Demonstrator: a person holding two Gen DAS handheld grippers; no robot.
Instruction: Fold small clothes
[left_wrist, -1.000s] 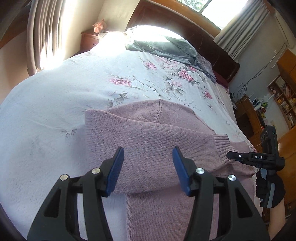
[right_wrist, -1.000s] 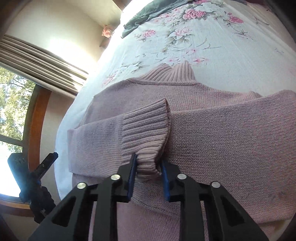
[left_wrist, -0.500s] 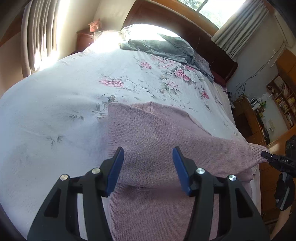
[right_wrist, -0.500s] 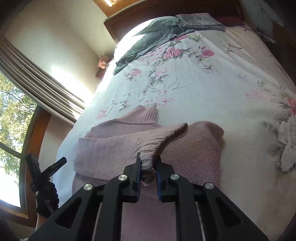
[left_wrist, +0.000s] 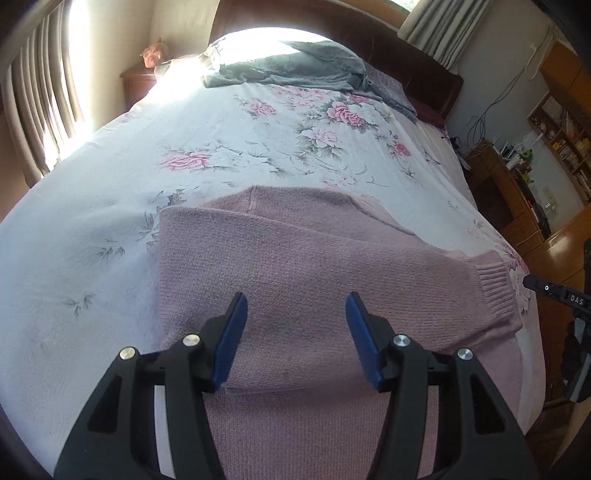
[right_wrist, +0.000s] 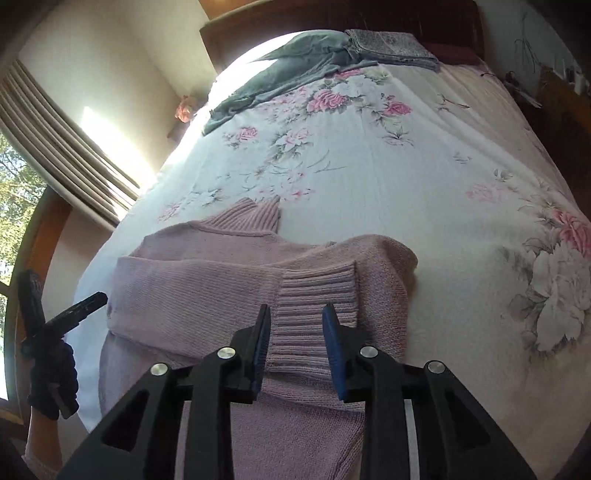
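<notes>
A pink knitted sweater (left_wrist: 317, 266) lies on the floral bedspread (left_wrist: 229, 147), its sleeve folded flat across the body. In the right wrist view the sweater (right_wrist: 207, 291) shows its ribbed collar at the far side and the sleeve's ribbed cuff (right_wrist: 314, 295) lying flat on top. My right gripper (right_wrist: 295, 319) is open, its blue pads on either side of the cuff. My left gripper (left_wrist: 295, 306) hangs open over the folded sleeve, holding nothing. The other gripper shows at each view's edge.
A grey garment (left_wrist: 295, 66) and a folded patterned cloth (right_wrist: 391, 44) lie near the dark headboard (left_wrist: 369, 40). Curtains (left_wrist: 40, 110) and a window are on the left. Wooden furniture and shelves (left_wrist: 517, 192) stand on the right of the bed.
My right gripper carried the sleeve cuff across the sweater, laid it down and opened. The sleeve now lies flat. My left gripper stayed open above the sweater.
</notes>
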